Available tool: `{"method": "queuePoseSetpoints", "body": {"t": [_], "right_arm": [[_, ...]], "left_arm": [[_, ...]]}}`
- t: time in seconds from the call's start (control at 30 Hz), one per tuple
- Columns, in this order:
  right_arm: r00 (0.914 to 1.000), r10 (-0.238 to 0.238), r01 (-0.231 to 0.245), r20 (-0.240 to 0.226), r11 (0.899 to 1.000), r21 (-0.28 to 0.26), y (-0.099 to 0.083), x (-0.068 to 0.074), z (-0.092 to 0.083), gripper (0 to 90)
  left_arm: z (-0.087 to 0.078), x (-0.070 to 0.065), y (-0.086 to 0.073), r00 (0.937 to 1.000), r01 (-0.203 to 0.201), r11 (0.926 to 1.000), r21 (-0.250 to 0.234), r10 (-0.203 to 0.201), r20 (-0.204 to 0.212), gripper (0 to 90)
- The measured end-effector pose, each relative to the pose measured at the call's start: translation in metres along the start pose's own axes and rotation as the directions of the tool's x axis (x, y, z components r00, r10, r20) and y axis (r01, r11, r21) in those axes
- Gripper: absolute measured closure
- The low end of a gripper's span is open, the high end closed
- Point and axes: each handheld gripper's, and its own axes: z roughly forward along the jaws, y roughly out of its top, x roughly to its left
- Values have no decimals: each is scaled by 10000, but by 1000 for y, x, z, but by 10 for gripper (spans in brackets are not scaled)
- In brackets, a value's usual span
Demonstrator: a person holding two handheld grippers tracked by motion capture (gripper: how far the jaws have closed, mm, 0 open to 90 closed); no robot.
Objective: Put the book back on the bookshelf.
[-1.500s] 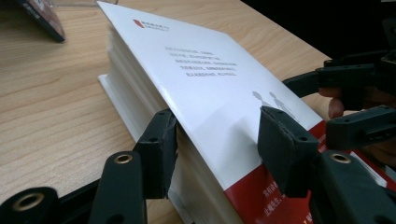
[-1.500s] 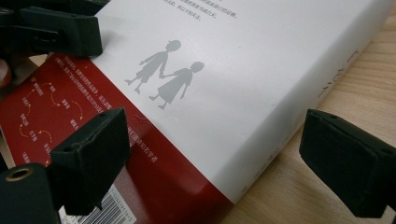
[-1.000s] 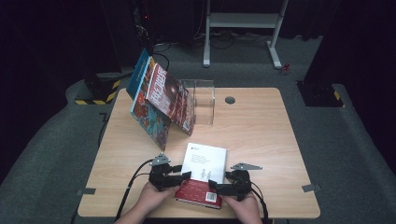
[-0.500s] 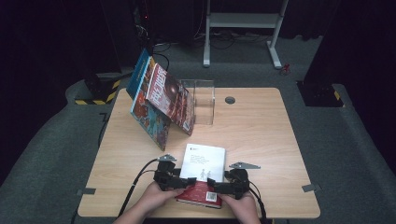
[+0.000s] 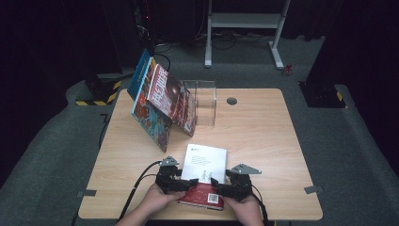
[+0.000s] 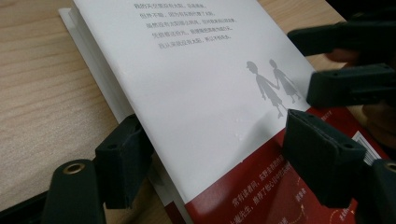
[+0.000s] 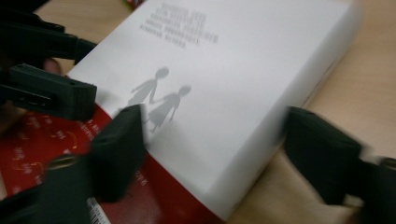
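Both my grippers straddle the book's side edges at the table's near edge.

My left gripper (image 5: 175,181) has just been closing, its jaws part open astride the white-and-red book (image 5: 205,165) lying flat on the table (image 5: 263,136); my right gripper (image 5: 231,188), likewise closing, spans the opposite edge without clearly clamping.

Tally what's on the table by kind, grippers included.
Books: 3 (white and red book, dark red book, blue book)
Clear stand: 1
Grippers: 2 (left gripper, right gripper)
Total: 6
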Motion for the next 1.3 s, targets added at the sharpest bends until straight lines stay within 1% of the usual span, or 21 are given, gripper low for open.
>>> {"method": "queuePoseSetpoints", "body": {"t": [0.03,0.07,0.13,0.2,0.27,0.33,0.4,0.47,0.5,0.63,0.67,0.7,0.77,0.8,0.83,0.97,1.0,1.03,1.17,1.2,1.3], "right_arm": [[9967,-601,606,545,9981,-77,2,9,-1,342],[9920,-928,947,851,9953,-194,2,14,-1,345],[9930,-850,865,824,9961,-151,3,13,-1,350],[9980,-409,419,481,9989,-206,2,8,-2,346],[9996,290,-290,-19,9996,-55,-1,-2,-1,314],[9949,934,-929,-381,9956,148,-3,-10,0,247],[9912,1223,-1211,-515,9923,246,-4,-13,0,224],[9861,1556,-1534,-582,9873,402,-5,-14,1,192],[9851,1591,-1564,-652,9867,448,-5,-16,1,188],[9727,2056,-1966,-1074,9765,888,-5,-12,5,144],[9731,2059,-1966,-1034,9760,937,-5,-11,6,133],[9731,2093,-2003,-966,9751,949,-5,-10,6,133],[9677,2326,-2230,-975,9697,999,-5,-9,7,124],[9646,2426,-2322,-1035,9672,1027,-6,-10,8,118],[9558,2695,-2569,-1176,9599,1120,-7,-13,9,122],[9570,2661,-2535,-1157,9607,1129,-7,-13,9,121],[9569,2665,-2539,-1154,9606,1130,-7,-12,9,121],[9581,2622,-2496,-1155,9618,1127,-7,-12,9,120],[9580,2616,-2490,-1175,9621,1113,-7,-12,9,120],[9586,2579,-2458,-1204,9634,1067,-7,-13,9,120],[9546,2666,-2539,-1327,9615,1052,-8,-14,9,116]], "left_arm": [[0,2,1,9999,99,9999,61,-99,108,273],[-1,4,1,9998,145,9998,142,-148,164,279],[-4,6,-1,9997,167,9998,-50,-166,183,323],[-5,6,-2,9998,138,9998,-143,-135,170,347],[-5,6,-2,9999,130,9998,-163,-129,105,348],[-5,6,-3,9999,112,9998,-189,-109,109,346],[-5,5,-4,10000,15,9996,-284,-14,21,334],[-6,3,-5,9994,-233,9990,-380,223,-265,311],[-5,2,-5,9994,-185,9989,-429,172,-314,300],[-4,7,-6,9986,444,9986,-280,-451,-279,241],[-3,8,-6,9973,701,9971,-305,-707,-190,221],[-2,11,-6,9958,913,9956,-215,-914,-80,207],[0,15,-8,9896,1355,9908,9,-1354,480,204],[1,13,-9,9902,1294,9915,-109,-1286,537,212],[2,12,-9,9912,1243,9922,-111,-1237,473,200],[1,11,-7,9947,942,9955,40,-942,410,204],[1,11,-7,9947,942,9955,40,-942,410,268],[-3,8,-7,9978,538,9983,-218,-529,404,332],[-6,9,-9,9980,442,9975,-556,-416,474,385],[-8,9,-9,9990,147,9974,-709,-117,433,393],[-11,5,-9,9988,-263,9936,-1098,307,384,415]]}}
